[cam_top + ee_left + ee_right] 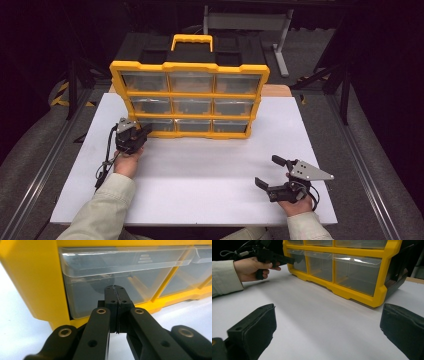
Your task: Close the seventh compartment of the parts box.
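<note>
Fingers of left gripper (117, 293) pressed together, empty, tips at bottom-left drawer (120, 285) of yellow organizer (190, 97) standing mid-counter (200, 170); likely nudging or probing it. Right gripper (274, 172) fingers apart, resting aside, probably waiting.

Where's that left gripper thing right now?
In the high view, the left gripper sits at the table's left, its shut jaws against the bottom-left drawer of the yellow organizer.
</note>
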A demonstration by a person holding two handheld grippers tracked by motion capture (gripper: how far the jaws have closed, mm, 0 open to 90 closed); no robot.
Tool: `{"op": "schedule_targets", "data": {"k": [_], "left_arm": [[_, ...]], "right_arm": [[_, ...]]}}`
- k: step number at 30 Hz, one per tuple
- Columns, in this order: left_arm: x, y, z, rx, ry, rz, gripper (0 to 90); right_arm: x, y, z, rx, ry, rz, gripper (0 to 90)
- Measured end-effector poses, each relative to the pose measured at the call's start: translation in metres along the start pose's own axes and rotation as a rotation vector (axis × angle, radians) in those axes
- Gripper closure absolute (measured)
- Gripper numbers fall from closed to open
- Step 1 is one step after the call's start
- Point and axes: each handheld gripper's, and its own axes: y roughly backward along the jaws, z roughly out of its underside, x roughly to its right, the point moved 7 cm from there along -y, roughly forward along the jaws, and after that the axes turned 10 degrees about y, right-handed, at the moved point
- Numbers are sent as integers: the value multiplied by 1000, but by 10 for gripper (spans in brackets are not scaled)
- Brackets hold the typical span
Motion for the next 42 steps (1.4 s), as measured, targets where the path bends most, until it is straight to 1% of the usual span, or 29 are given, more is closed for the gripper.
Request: {"op": "schedule_targets", "data": {"k": [3,5,7,11,13,15,19,21,23,24,25,26,27,29,30,32,33,34,35,36,37,39,42], "left_arm": [[-2,1,0,6,3,-27,895],[-4,2,-2,17,-8,-41,895],[-4,3,-2,21,4,-40,895],[-5,3,-2,18,4,-36,895],[-3,5,-2,13,4,-30,895],[0,6,-1,3,2,-11,895],[8,13,0,-18,-7,49,891],[12,17,0,-28,-23,72,833],[15,22,0,-35,-33,88,802],[17,24,-1,-32,-35,104,781],[18,26,-1,-31,-37,118,740],[18,26,-1,-31,-37,118,711],[22,31,-2,-30,-48,153,711],[26,36,-3,-22,-50,201,540],[29,39,-3,-17,-47,225,472],[33,45,-4,-18,-37,268,372],[33,45,-4,-18,-37,268,300],[36,50,-4,-23,-33,295,263],[36,50,-4,-23,-33,295,234],[37,54,-5,-26,-50,301,234],[39,57,-5,-24,-59,307,191],[41,64,-5,-17,-87,322,168],[44,74,-6,-16,-110,340,115]], "right_arm": [[0,0,0,-1,-2,1,12],[0,0,0,0,-1,0,12],[0,0,0,-2,-3,1,12],[0,0,0,-2,-2,1,12],[0,0,0,-2,-2,2,12],[0,0,0,-1,-2,1,12],[1,0,0,0,-3,1,12],[1,0,0,1,-2,0,12],[1,0,0,3,-2,-4,12],[1,0,0,4,-2,-3,12],[1,0,-1,4,-2,-4,12],[1,0,-1,4,-2,-4,12],[1,0,-1,4,-2,-4,12],[1,-1,-1,3,0,-2,12],[1,-1,-1,4,2,-2,12],[1,-2,-2,5,2,-2,12],[1,-2,-2,6,2,-5,12],[1,-2,-2,5,1,-6,12],[1,-2,-2,6,3,-7,12],[1,-2,-2,6,3,-7,12],[1,-2,-2,6,1,-7,12],[2,-2,-2,8,1,-5,12],[2,-1,-3,11,2,-2,12]]}}
